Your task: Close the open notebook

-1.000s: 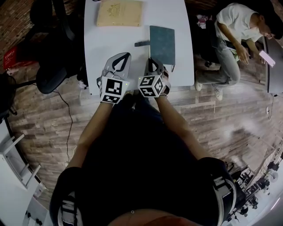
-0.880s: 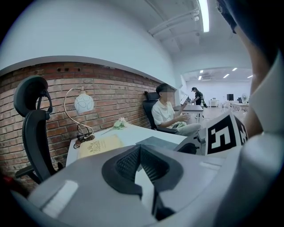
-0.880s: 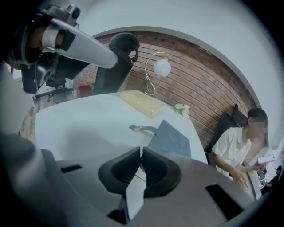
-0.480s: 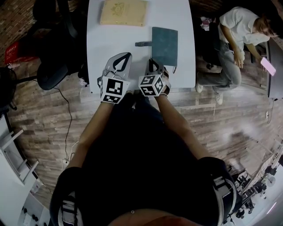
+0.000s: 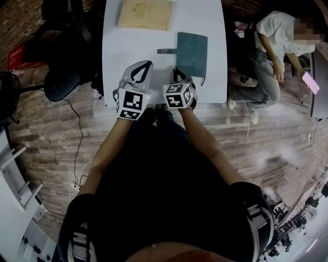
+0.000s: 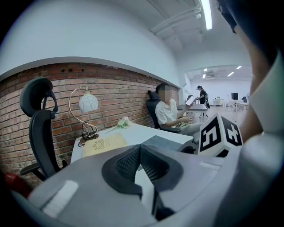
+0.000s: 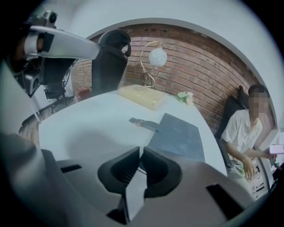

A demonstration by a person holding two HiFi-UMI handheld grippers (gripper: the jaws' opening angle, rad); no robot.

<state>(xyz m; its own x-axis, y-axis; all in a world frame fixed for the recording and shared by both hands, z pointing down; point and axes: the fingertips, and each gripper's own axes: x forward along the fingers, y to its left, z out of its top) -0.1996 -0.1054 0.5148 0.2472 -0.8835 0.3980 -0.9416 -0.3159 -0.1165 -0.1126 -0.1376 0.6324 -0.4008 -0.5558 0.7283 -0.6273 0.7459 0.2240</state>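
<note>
A dark teal notebook (image 5: 192,47) lies closed and flat on the right side of the white table (image 5: 128,46). Its elastic strap tab (image 5: 165,50) sticks out to the left. My right gripper (image 5: 177,71) hovers at the table's near edge, just short of the notebook's near end, shut with nothing held. In the right gripper view the notebook (image 7: 177,135) lies beyond the shut right gripper (image 7: 141,150). My left gripper (image 5: 147,63) sits beside it to the left, over bare table, shut and empty. In the left gripper view the left gripper (image 6: 140,147) hides part of the notebook (image 6: 162,142).
A tan book (image 5: 145,14) lies at the table's far end by a globe lamp (image 7: 157,56) and a flower (image 7: 184,96). A black office chair (image 5: 61,82) stands left of the table. A person (image 5: 271,46) sits on the right.
The right gripper has rolled slightly at the table's near edge. The left gripper and the notebook stay where they were.
</note>
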